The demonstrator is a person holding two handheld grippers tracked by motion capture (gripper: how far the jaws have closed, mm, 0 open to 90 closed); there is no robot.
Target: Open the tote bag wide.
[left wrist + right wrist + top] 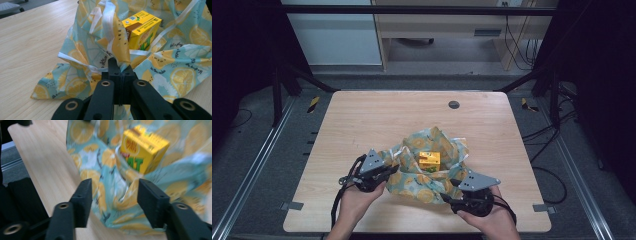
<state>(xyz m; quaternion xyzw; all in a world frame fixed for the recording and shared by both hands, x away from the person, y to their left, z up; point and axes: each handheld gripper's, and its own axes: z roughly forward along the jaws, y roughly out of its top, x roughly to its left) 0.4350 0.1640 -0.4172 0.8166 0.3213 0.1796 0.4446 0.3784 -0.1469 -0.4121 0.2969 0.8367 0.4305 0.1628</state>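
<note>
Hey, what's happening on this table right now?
A person is wrapping a yellow drink carton in a lemon-print cloth on the wooden table. The left gripper is shut on a bunched cloth corner. The right gripper is open, with cloth between its jaws but not pinched.

Even bright tabletop light, dark surroundings, right gripper view motion-blurred

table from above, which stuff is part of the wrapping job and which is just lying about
In the job:
- lemon-print cloth
- yellow carton, sitting in the middle of the cloth
- left tool, shut on a fold of the cloth
- right tool, open around the cloth's edge

Just there:
- dark round cap set in the table
</note>
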